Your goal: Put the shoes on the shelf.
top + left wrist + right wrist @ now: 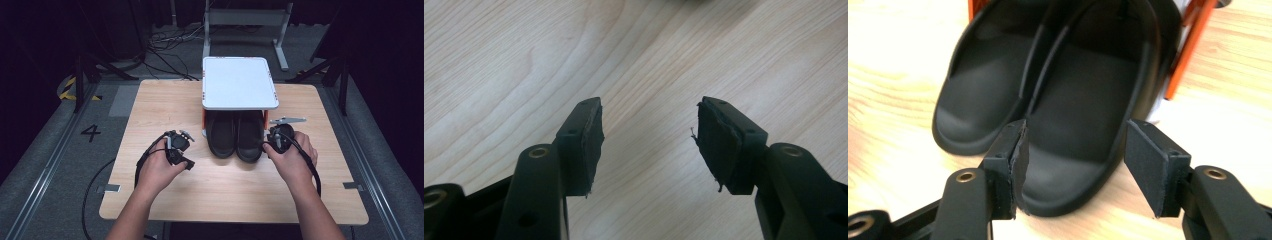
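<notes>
High view, shoes: two black shoes [235, 136] lie side by side under the white shelf [239, 82], their long axes running away from you and their near ends sticking out toward you.
High view, nearer hand: your right gripper [276, 139] sits just beside the right-hand shoe; your left gripper [176, 145] stands apart on bare table [150, 100].
Left gripper view, state: left gripper [648, 137] is spread wide with nothing between the pads, only wood below.
Right gripper view, state: right gripper [1075, 157] is spread, its jaws bracketing the near end of one shoe [1083, 115]; I can't tell whether the pads touch it. The other shoe [980, 95] lies just to the left.
Judgement: that shoe lies straight ahead of your right gripper, its length in line with the jaws.
Hidden: the shoes' far ends are under the shelf; the orange legs [1193, 40] are cut off at the top.
</notes>
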